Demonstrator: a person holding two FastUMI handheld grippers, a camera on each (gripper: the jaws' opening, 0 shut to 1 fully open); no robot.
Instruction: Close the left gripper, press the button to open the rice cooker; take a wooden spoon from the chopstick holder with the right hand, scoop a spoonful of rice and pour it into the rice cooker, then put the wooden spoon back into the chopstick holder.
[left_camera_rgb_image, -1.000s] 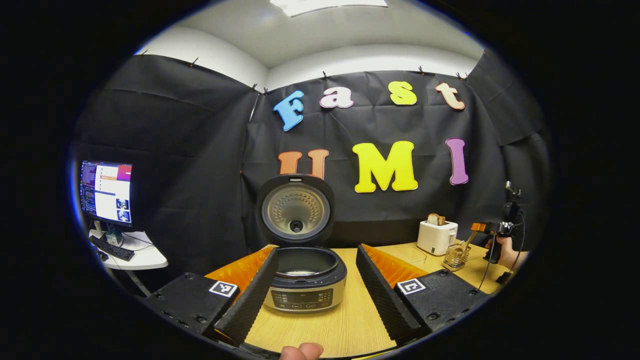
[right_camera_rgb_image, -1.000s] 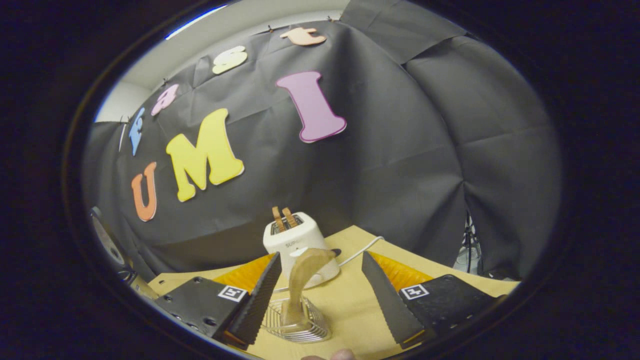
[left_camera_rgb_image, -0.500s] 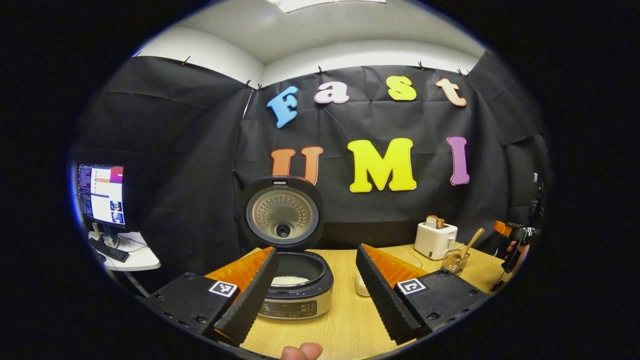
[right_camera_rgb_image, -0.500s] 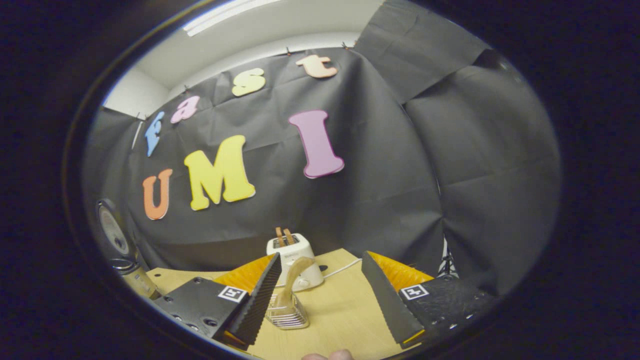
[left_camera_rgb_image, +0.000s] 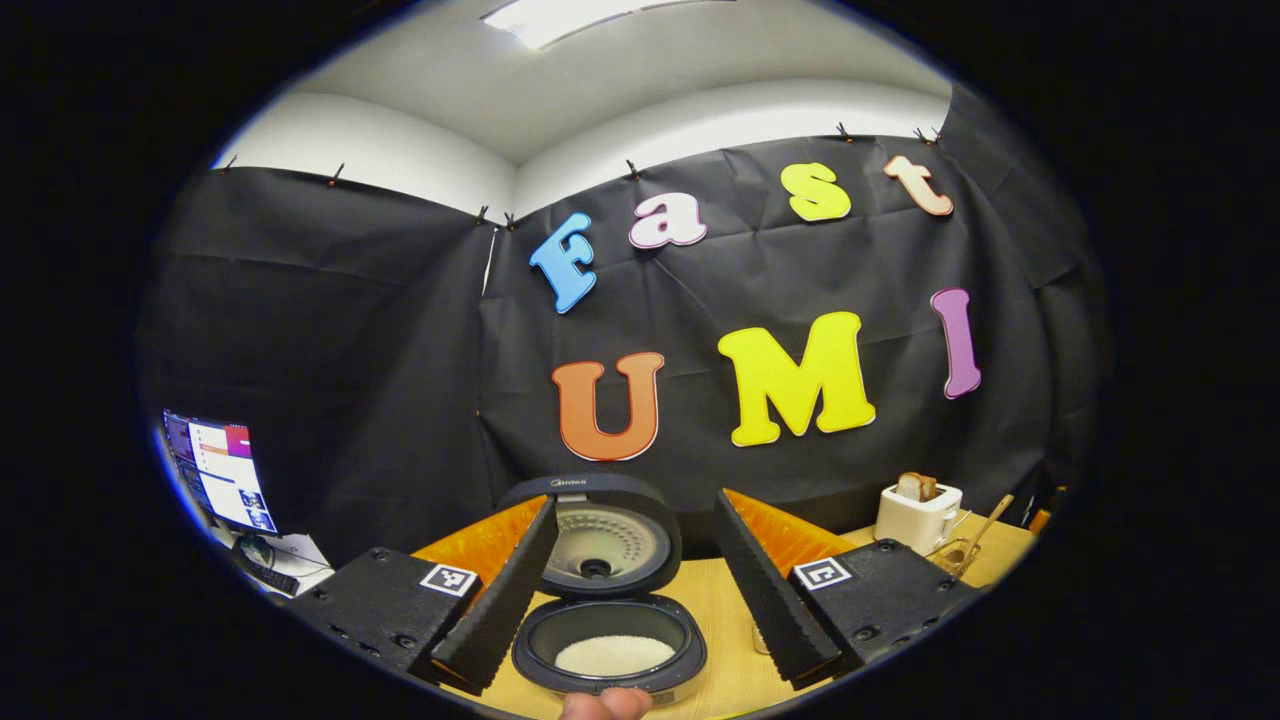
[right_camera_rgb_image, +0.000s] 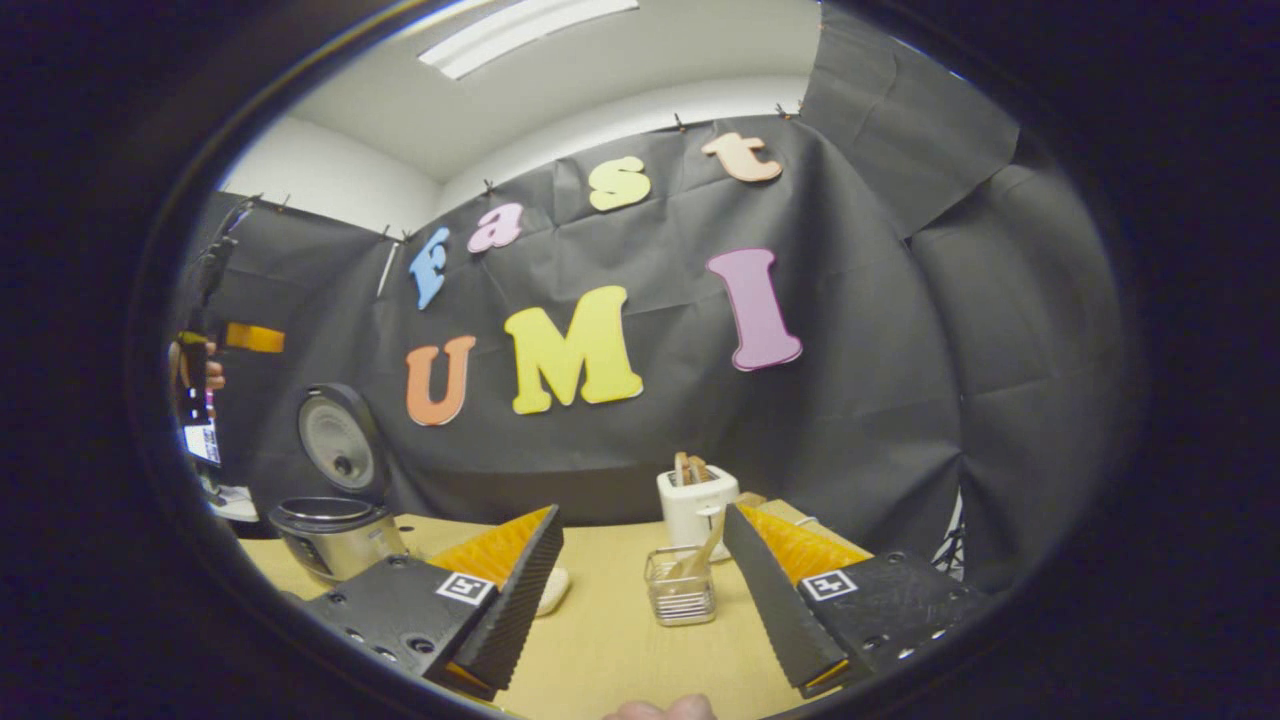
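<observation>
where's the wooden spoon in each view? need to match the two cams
Left gripper view: the light wooden spoon is at the far right edge, leaning out of the wire chopstick holder, just right of the white toaster.
Right gripper view: the spoon is at bottom centre, standing in the holder, between this hand-held gripper's open fingers, in front of the toaster.
Shared landmark: the white toaster with bread in its slots.

Little here that you can read

On your rice cooker, the raised lid carries a small pale brand mark at its top edge, too fine to make out. Your left gripper wears two square black-and-white code tags, and your right gripper two code squares alike.
</observation>
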